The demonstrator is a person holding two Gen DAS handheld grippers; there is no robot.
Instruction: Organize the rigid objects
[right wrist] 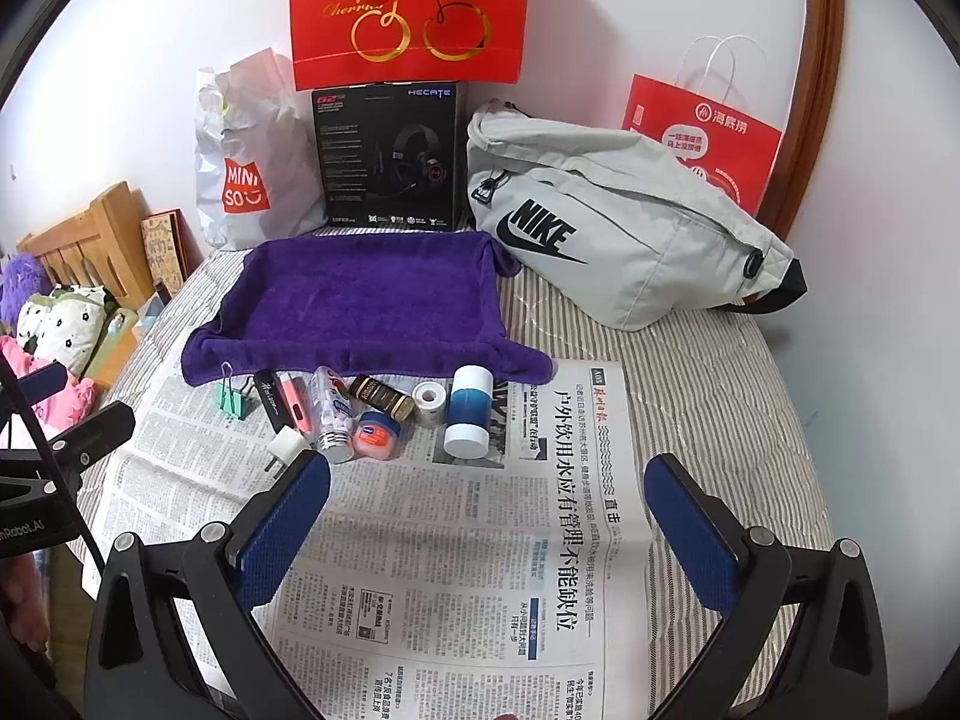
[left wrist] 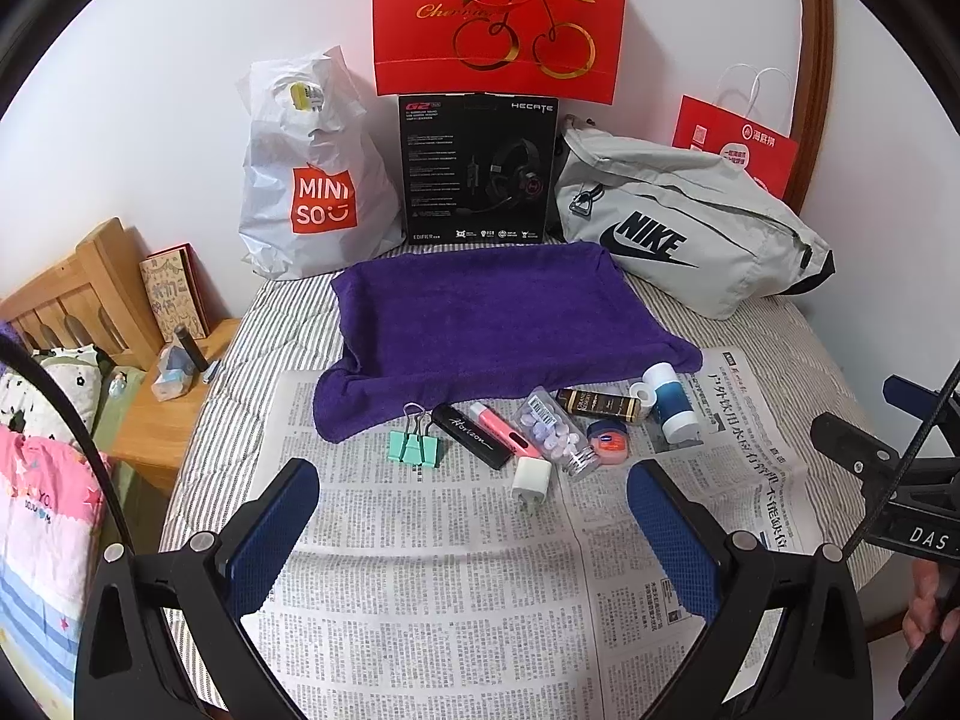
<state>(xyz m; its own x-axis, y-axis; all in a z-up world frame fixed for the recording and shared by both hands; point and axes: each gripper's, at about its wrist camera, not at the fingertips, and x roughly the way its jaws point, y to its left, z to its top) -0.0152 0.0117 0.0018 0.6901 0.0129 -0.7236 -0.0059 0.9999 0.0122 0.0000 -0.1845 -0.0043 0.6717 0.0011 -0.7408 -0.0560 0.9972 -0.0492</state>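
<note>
Newspaper (left wrist: 420, 570) lies under both grippers, each with jaws spread wide and holding nothing. Ahead of the left gripper (left wrist: 474, 516) a white plug (left wrist: 530, 478), a black stick (left wrist: 473, 435) and a green binder clip (left wrist: 414, 447) sit near the purple towel (left wrist: 480, 324). Beyond the right gripper (right wrist: 487, 507), slightly left, lies a blue-and-white bottle (right wrist: 470, 411).

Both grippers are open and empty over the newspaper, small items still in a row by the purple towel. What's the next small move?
Probably ease the right hand-held gripper forward and down over the blue-and-white cylinder. It stands upright at the row's right end, nearest that gripper and apart from its neighbours. The purple towel behind is bare.
</note>
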